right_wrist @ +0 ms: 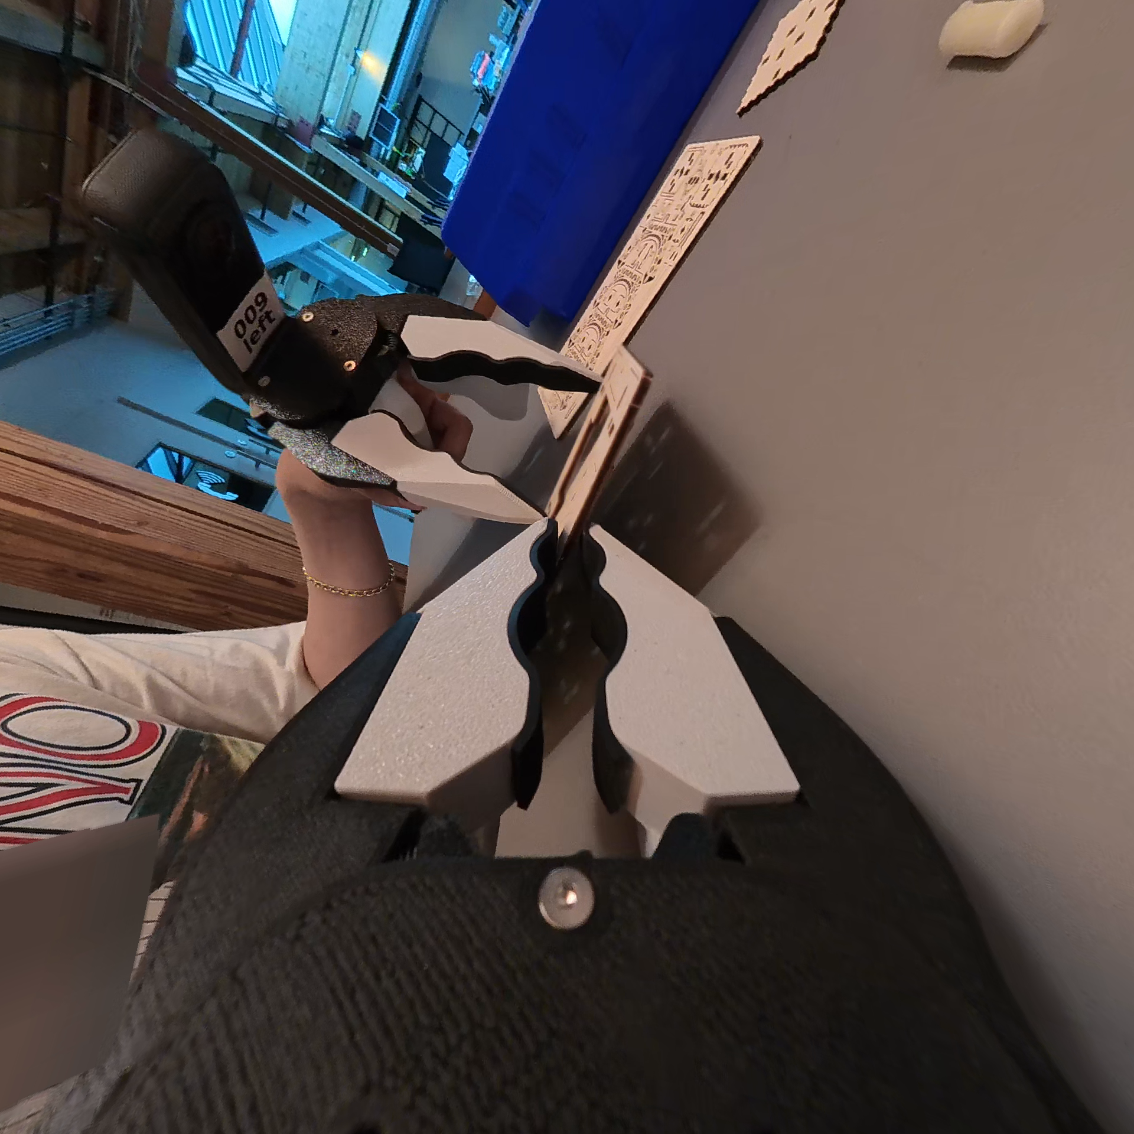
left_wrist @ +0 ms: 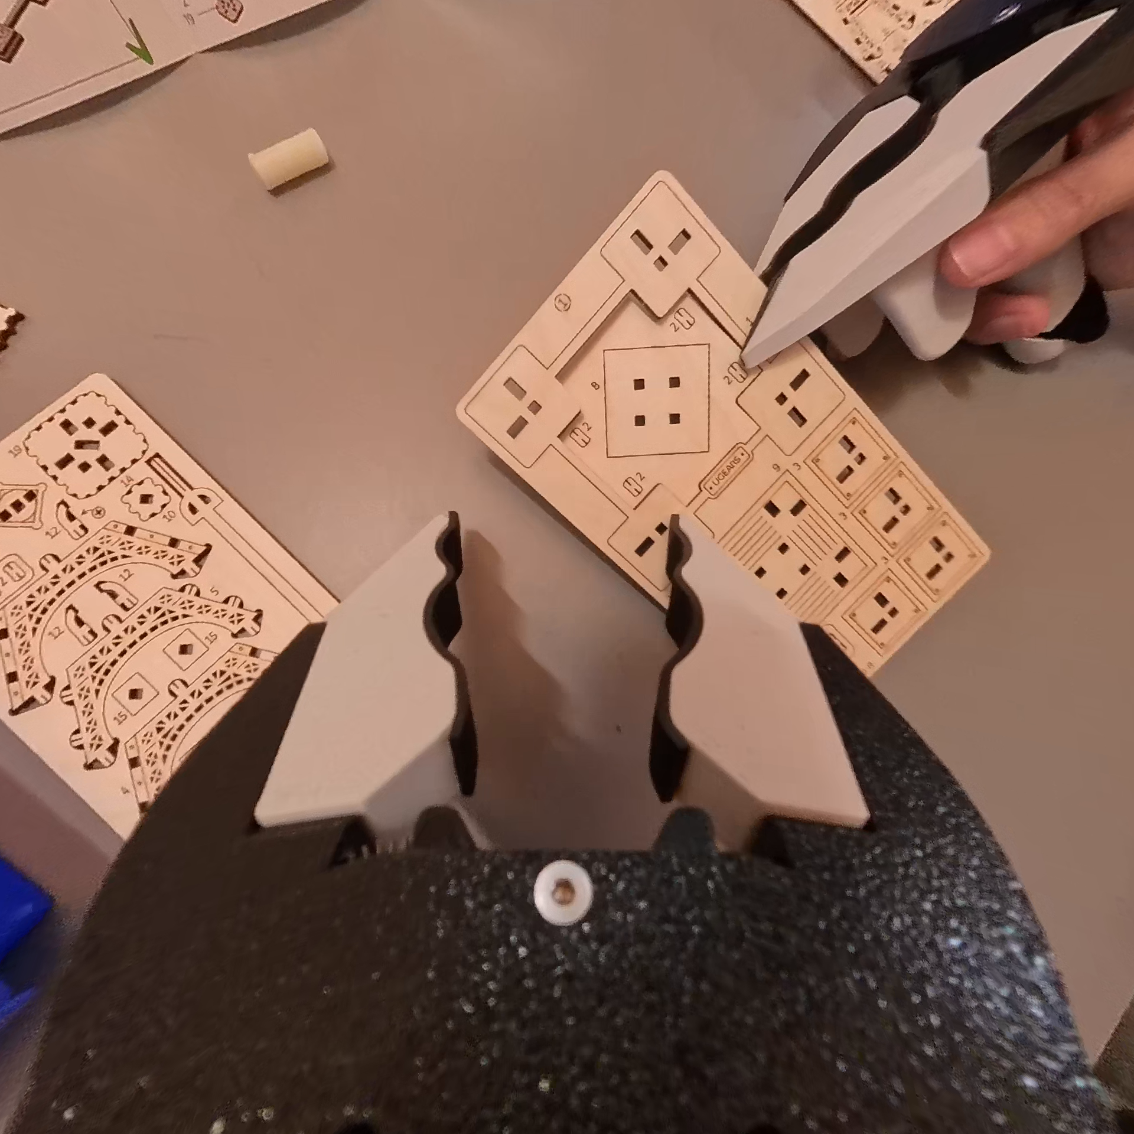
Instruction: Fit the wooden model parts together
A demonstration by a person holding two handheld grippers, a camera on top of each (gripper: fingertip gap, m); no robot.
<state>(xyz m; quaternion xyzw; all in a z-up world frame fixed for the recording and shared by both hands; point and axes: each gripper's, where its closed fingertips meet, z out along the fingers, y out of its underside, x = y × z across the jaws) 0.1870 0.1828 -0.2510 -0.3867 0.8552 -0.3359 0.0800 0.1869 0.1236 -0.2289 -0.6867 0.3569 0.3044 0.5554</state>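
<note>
The wooden sheet (left_wrist: 724, 429) of square parts is in the middle of the grey table (left_wrist: 307, 307), its far-right edge pinched by the right gripper (left_wrist: 758, 319), whose fingers are closed on it; in the right wrist view this edge looks lifted, probably to bring it to the other tool. The left gripper (left_wrist: 564, 540) hovers wide, holding nothing, at the sheet's near corner, angled down. A second sheet (left_wrist: 110, 583) lies to the left.
</note>
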